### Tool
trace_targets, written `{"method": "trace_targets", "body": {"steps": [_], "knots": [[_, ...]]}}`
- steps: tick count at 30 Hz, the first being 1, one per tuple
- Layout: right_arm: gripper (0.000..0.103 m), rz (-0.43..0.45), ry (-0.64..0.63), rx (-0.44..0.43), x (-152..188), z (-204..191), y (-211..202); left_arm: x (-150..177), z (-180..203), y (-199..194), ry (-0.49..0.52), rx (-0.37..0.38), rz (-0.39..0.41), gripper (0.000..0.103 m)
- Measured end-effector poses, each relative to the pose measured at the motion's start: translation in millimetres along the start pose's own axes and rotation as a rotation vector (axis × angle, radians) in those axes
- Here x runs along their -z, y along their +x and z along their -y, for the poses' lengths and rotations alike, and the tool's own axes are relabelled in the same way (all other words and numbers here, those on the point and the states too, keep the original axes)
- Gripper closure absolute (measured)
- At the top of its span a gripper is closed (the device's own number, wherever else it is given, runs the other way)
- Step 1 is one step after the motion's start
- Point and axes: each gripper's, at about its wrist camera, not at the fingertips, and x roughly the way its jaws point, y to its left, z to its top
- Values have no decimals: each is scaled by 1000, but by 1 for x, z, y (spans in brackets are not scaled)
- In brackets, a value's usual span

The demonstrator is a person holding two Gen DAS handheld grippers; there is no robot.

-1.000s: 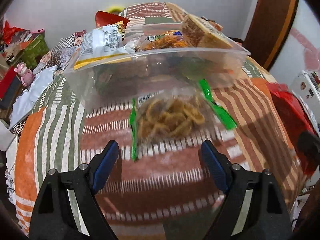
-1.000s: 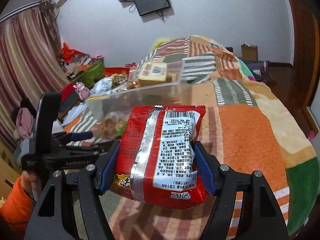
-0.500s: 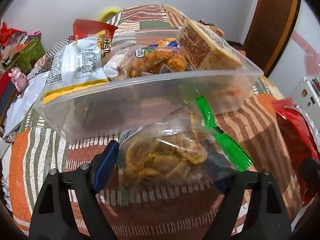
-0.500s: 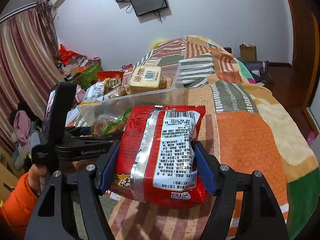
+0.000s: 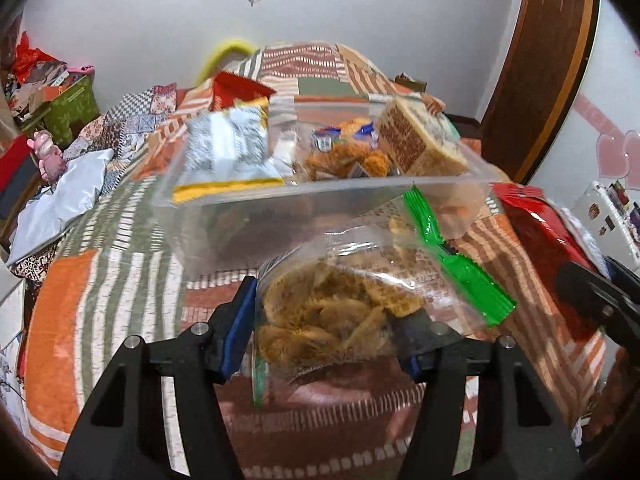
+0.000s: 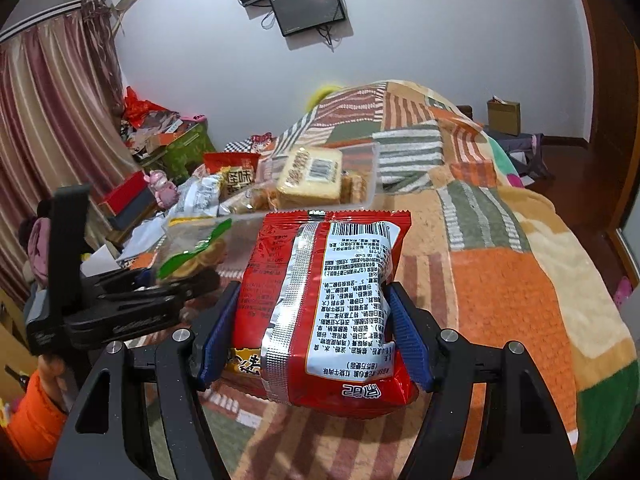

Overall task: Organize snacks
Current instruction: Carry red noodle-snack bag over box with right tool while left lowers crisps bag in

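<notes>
**Fried-snack bag raised off blanket**

Lifted since a second ago: my left gripper (image 5: 326, 330) is closing on the clear fried-snack bag (image 5: 360, 284), now just before the clear bin (image 5: 320, 204). My right gripper (image 6: 310, 334) stays clamped on the red packet (image 6: 324, 300), beside that bin.

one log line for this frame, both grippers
left gripper: closing on clear snack bag | right gripper: holds red packet | clear bin: part-filled

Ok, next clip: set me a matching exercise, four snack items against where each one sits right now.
Items:
1. red packet
2. clear bag with green seal
3. yellow-banded white packet
4. brown wafer block

Places:
A. left end of clear bin
B. in left gripper, jaws closing
C. right end of bin
D. in right gripper

Pairs: 1-D, 2-B, 3-A, 4-C
</notes>
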Motion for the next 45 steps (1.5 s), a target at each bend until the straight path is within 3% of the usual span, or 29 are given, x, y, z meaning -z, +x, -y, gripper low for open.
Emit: {"method": "trace_targets", "body": {"steps": [7,12,24,33,40,45], "knots": [[35,22,-57,-8,-22,-17,10,-21,-17,-29,-34,41,34,43],[35,45,-96,-11,-41,-26,18,-44,-27,-36,-51,27,57,43],[35,63,-131,22,-71,-23,36,-92,-10,8,-28,34,43,43],[35,45,-108,51,-76,-5,45,-91,5,50,23,15,-20,40],[35,42,-113,52,-79,-7,46,-86,12,37,75,22,-18,24],[35,52,-135,47,-85,-15,44,-86,9,16,83,45,20,22]]}}
